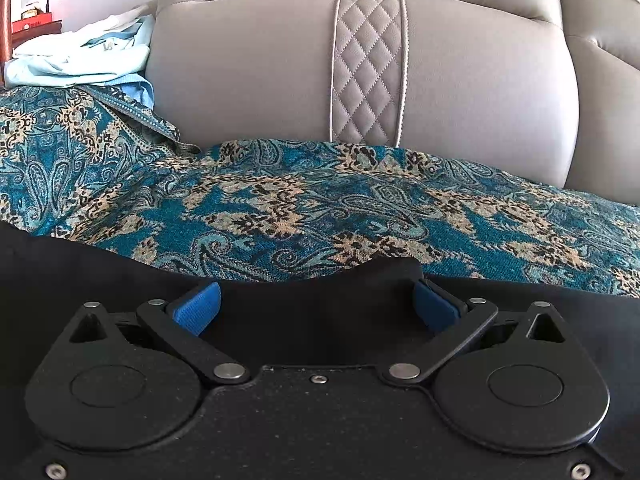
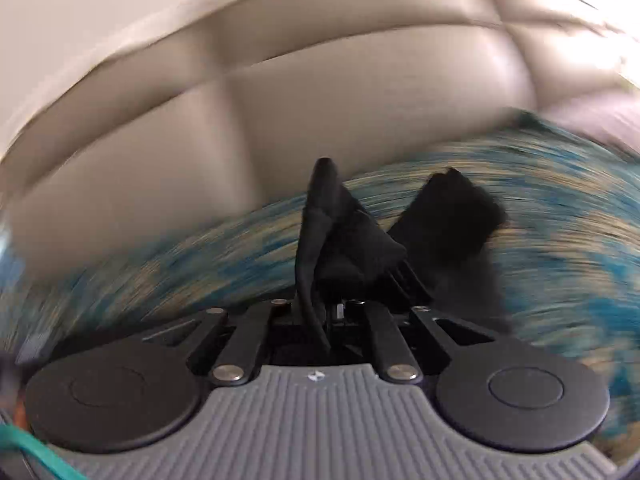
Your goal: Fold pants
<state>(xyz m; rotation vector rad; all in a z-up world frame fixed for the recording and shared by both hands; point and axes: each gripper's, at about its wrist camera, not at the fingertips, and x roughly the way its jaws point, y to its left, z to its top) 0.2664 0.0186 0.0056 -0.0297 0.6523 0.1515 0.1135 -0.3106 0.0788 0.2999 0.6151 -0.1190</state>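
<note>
The black pants (image 1: 312, 316) lie along the near edge of a sofa seat covered with a teal patterned throw (image 1: 320, 208). My left gripper (image 1: 316, 308) is open, its blue-padded fingers (image 1: 198, 308) spread wide, resting low over the pants' edge with black cloth between them. My right gripper (image 2: 340, 280) is shut on a bunched part of the black pants (image 2: 344, 236) and holds it up above the throw (image 2: 560, 240). The right wrist view is strongly motion-blurred.
The grey leather sofa back (image 1: 360, 68) with a quilted strip rises just beyond the throw. A pile of light blue clothes (image 1: 84, 56) lies at the far left on the seat. A red item (image 1: 32, 24) stands behind it.
</note>
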